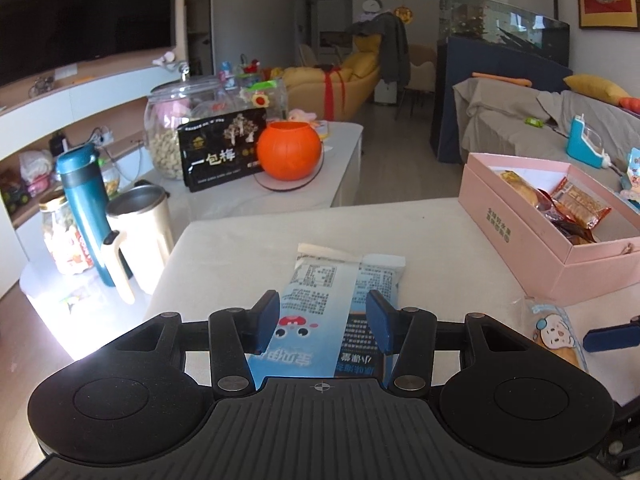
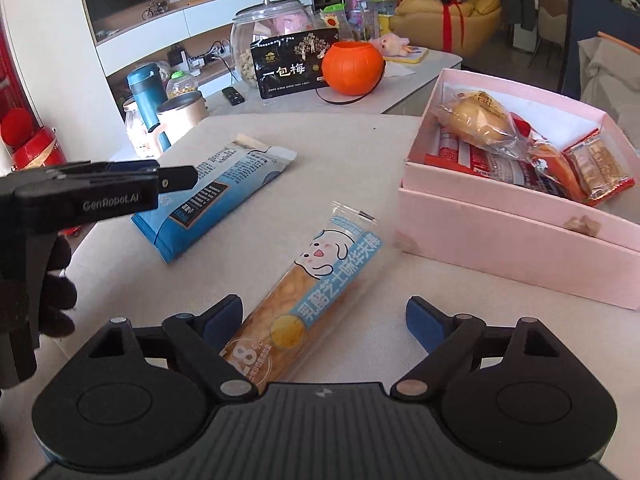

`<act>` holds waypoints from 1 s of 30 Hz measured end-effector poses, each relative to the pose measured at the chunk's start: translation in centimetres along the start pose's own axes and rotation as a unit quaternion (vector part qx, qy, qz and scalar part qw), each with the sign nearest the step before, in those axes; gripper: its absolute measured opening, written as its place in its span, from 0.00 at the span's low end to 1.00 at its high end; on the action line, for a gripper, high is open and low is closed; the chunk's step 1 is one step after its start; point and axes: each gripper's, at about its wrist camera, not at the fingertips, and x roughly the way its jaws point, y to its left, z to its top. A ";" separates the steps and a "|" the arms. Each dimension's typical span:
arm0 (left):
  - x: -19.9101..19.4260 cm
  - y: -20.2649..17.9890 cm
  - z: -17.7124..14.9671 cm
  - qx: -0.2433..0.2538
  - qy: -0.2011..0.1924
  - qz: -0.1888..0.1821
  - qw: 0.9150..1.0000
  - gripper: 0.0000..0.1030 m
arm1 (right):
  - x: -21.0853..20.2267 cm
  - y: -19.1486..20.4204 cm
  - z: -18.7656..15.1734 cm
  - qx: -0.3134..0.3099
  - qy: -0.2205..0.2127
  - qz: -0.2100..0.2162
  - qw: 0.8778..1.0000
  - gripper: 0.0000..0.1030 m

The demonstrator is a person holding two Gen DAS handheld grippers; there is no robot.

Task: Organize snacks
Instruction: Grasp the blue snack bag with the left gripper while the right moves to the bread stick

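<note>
Here, at lower centre of each wrist view, both claws stand apart: the left claw [image 1: 323, 320] straddles the blue snack packet [image 1: 332, 300], the right claw [image 2: 324, 320] the cheese wafer packet [image 2: 316, 284]. I'd close each squarely across the wrapper's width, lightly, then carry it to the pink box [image 2: 500, 216] at right. The pale bench [image 2: 352, 152] looks soft; a cluttered living room lies beyond.
</note>
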 end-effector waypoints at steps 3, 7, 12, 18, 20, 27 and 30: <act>1.4 -0.5 0.6 0.015 0.011 0.007 1.000 0.52 | -0.4 0.0 -1.4 -0.005 -0.022 0.000 1.000 0.88; 2.9 -1.2 0.6 0.035 0.029 0.012 0.999 0.52 | -0.6 -0.1 -2.0 -0.004 -0.040 0.003 0.999 0.89; 4.0 -2.6 0.3 0.060 0.047 -0.026 0.997 0.54 | -0.6 -0.5 -2.1 0.002 -0.043 0.012 0.999 0.90; 4.4 -4.2 0.1 0.159 0.064 -0.036 0.984 0.62 | -0.8 -0.9 -2.2 0.014 -0.047 0.022 0.999 0.90; 4.4 -3.2 0.7 0.131 0.078 -0.053 0.987 0.62 | -0.8 -1.0 -2.1 0.017 -0.048 0.025 0.998 0.90; 5.6 -0.7 1.3 0.109 0.098 0.016 0.989 0.65 | -0.9 -1.1 -2.2 0.018 -0.048 0.026 0.998 0.90; 6.0 -0.2 1.8 0.097 0.105 0.008 0.990 0.66 | -0.9 -1.1 -2.2 0.017 -0.048 0.026 0.998 0.90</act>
